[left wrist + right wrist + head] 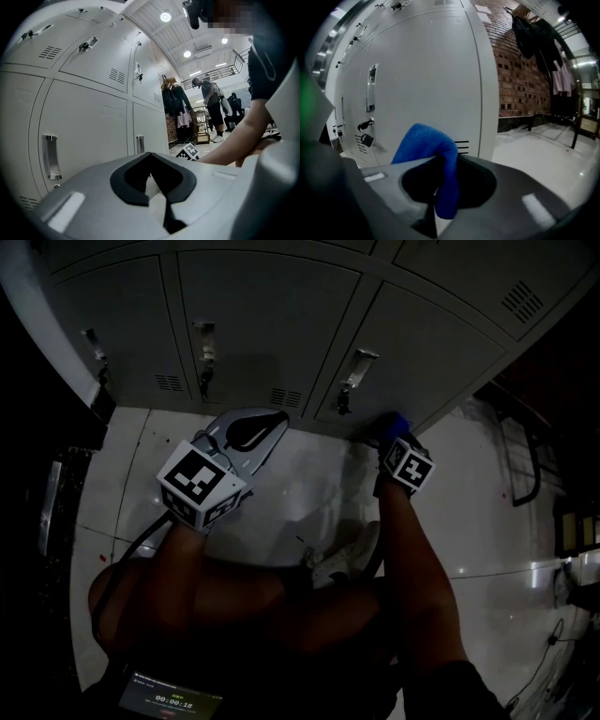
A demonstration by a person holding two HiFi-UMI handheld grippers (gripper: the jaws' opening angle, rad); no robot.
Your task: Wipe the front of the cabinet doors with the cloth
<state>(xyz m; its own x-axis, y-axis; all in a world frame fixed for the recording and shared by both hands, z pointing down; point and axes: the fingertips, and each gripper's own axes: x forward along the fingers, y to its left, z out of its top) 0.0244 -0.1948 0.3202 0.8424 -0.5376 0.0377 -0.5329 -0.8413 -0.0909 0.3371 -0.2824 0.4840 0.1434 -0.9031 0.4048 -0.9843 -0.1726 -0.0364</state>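
Grey metal cabinet doors (262, 324) with handles and small vents fill the top of the head view, above a white floor. My right gripper (392, 432) is shut on a blue cloth (394, 421), low down at the bottom edge of the right-hand door; I cannot tell if they touch. In the right gripper view the cloth (424, 140) bulges up out of the right gripper (449, 160) in front of a door (422, 79). My left gripper (279, 418) hangs near the floor before the middle door, shut and holding nothing. From the left gripper (151, 157) the doors (89, 122) stand close.
A padlock (367, 139) hangs on a door at the left. The person's shoe (347, 559) rests on the floor (309, 484) between the arms. A black metal frame (525, 456) stands at the right. Farther off are a clothes rack (176, 108) and a standing person (211, 101).
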